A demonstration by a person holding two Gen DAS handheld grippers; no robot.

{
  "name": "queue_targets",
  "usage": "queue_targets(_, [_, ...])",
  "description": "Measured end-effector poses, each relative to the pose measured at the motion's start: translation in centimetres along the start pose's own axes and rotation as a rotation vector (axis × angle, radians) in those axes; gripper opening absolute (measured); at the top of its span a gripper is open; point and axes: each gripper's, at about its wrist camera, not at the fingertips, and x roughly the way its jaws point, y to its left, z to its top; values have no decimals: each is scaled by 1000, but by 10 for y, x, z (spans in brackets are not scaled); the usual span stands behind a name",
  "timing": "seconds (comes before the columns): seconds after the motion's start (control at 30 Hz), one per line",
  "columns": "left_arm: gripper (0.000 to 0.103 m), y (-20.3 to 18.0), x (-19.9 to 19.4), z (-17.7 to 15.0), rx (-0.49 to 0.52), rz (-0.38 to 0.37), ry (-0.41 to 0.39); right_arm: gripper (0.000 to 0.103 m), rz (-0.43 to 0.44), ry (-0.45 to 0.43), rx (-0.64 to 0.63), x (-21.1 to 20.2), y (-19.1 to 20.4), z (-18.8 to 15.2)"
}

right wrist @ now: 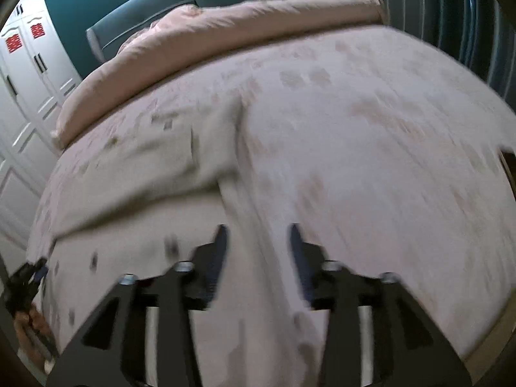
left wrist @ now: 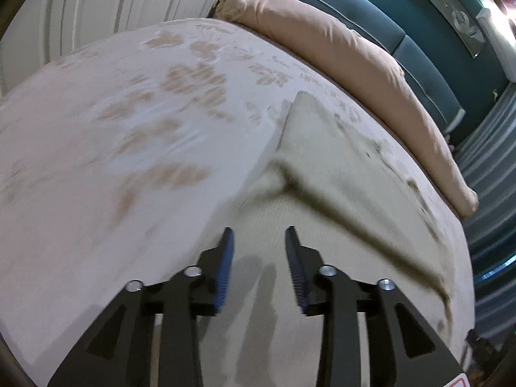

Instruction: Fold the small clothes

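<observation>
Beige cloth (left wrist: 338,174) is seen spread on the bed (left wrist: 113,122) ahead of the left claw (left wrist: 259,235), whose jaws are parted and empty. In the right wrist view, the right claw (right wrist: 258,235) is likewise spread, nothing pinched, above the blurred cloth (right wrist: 145,174).

The left hand-held gripper (left wrist: 259,229) points forward and downward, its two black fingers parted with a clear gap between the blue ribbed pads (left wrist: 227,269) and nothing caught between them. The right hand-held gripper (right wrist: 258,227) is angled downward likewise, its fingers spread a little wider, the dark pads (right wrist: 216,269) pressing on nothing; its view is smeared by motion blur. At the lower left edge of the right wrist view, the left hand-held gripper shows as a small dark shape.
</observation>
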Motion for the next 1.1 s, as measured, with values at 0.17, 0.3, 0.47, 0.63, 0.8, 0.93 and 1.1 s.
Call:
queue_targets(0.17, [71, 44, -75, -51, -19, 73, 41, 56, 56, 130, 61, -52, -39, -90])
queue_targets(0.3, [71, 69, -98, -89, -130, -4, 134, 65, 171, 174, 112, -64, -32, -130])
queue_targets(0.47, [72, 50, -98, -108, -109, -71, 173, 66, 217, 223, 118, -47, -6, -143])
queue_targets(0.63, [72, 36, -93, -111, -131, -116, 183, 70, 284, 212, 171, -27, 10, -136])
queue_targets(0.8, [12, 28, -91, -107, -140, -174, 249, 37, 269, 197, 239, -21, 8, -127])
queue_targets(0.93, [6, 14, -115, -100, -70, -180, 200, 11, 241, 153, 189, -39, 15, -116])
queue_targets(1.1, [4, 1, -160, -97, 6, -203, 190, 8, 229, 84, 64, -86, 25, -109])
